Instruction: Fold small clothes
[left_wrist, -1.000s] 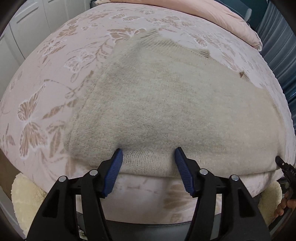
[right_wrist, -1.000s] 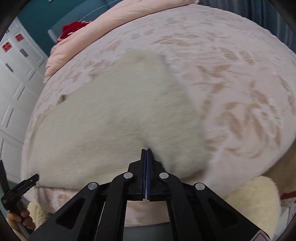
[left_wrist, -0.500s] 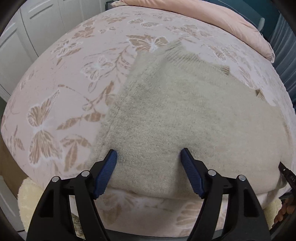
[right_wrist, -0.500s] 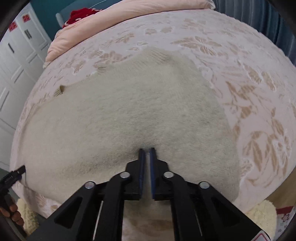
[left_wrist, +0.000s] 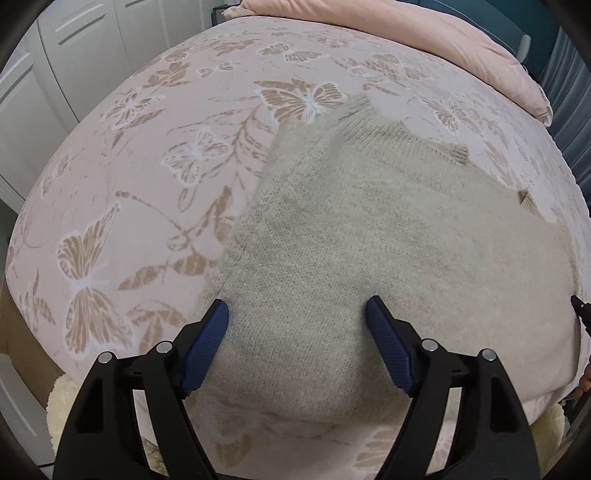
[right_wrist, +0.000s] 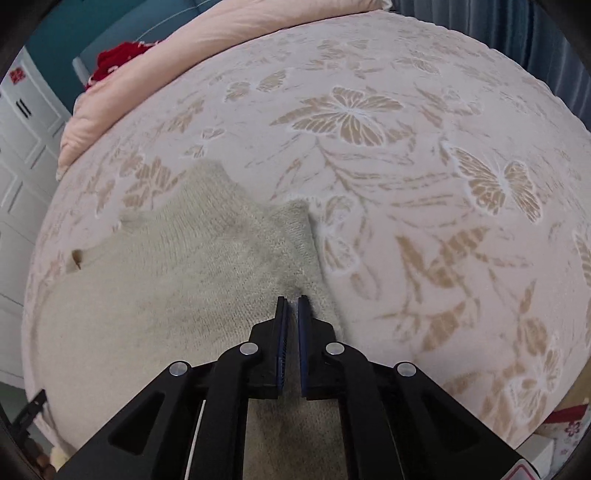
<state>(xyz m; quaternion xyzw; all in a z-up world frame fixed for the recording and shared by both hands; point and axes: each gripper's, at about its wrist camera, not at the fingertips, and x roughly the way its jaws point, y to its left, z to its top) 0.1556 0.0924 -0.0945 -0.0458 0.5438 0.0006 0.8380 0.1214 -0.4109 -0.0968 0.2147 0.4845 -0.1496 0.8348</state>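
Observation:
A cream knitted sweater (left_wrist: 369, 251) lies spread on the pink butterfly-print bed (left_wrist: 147, 166). My left gripper (left_wrist: 297, 328) is open, its blue pads straddling the sweater's near edge just above the knit. In the right wrist view the sweater (right_wrist: 166, 288) fills the lower left, with its right side lifted and folded over. My right gripper (right_wrist: 291, 306) is nearly shut, pinching a ridge of the sweater's right edge between its pads.
A pink duvet (left_wrist: 443, 40) lies along the far side of the bed; it also shows in the right wrist view (right_wrist: 184, 55) with a red item (right_wrist: 118, 59) behind it. White wardrobe doors (left_wrist: 55, 74) stand left. A cream fluffy rug (left_wrist: 62, 398) lies below the bed's edge.
The right gripper has carried the sweater's right edge leftward and inward, folding it over; its jaws parted slightly. The left gripper moved forward over the sweater's near edge and stayed open.

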